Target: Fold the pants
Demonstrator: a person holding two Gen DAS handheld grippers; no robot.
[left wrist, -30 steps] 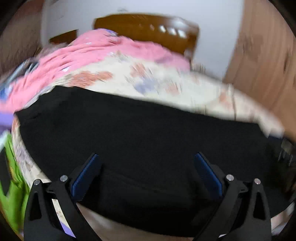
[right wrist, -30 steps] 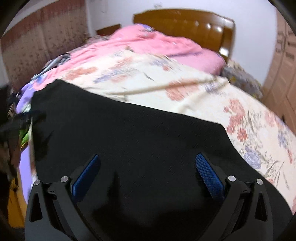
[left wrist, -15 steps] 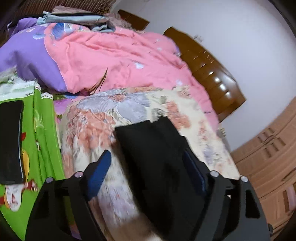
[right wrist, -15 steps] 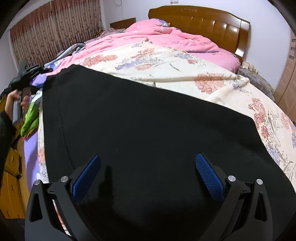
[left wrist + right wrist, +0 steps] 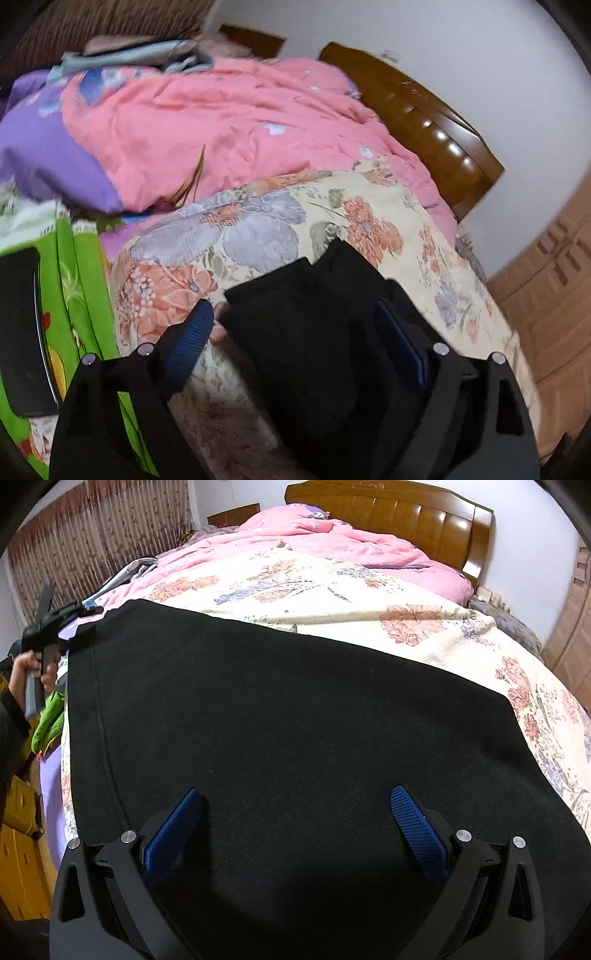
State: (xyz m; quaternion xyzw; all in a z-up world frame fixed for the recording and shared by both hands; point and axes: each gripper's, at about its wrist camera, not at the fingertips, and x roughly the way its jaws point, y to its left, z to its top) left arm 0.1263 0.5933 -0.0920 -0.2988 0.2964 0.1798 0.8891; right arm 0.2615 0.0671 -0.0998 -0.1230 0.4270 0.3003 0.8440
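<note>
- Pants, black, lie spread flat across the near part of the bed, on the floral bedspread; in the right wrist view they fill most of the frame, with a long seam running down their left side.
- In the left wrist view we see one end of the pants as a bunched, layered edge over the bedspread at the bed's corner.
- Left gripper: we read the jaws as opening, with that end of the pants between them. The left blue pad sits clear of the cloth over the bedspread; the right pad is partly covered by black fabric, so we cannot tell whether it touches.
- Right gripper: jaws wide apart, hovering low over the pants; nothing pinched between the pads that we can see.
- In the right wrist view we see the left gripper at the far left edge of the pants, held by a hand in a dark sleeve.
- Pink quilt is bunched toward the head of the bed, against the wooden headboard.
- Purple cover and green printed cloth lie at the bed's left side, with a flat black object on the green cloth.
- Patterned curtain hangs behind; wooden wardrobe stands at the right.
</note>
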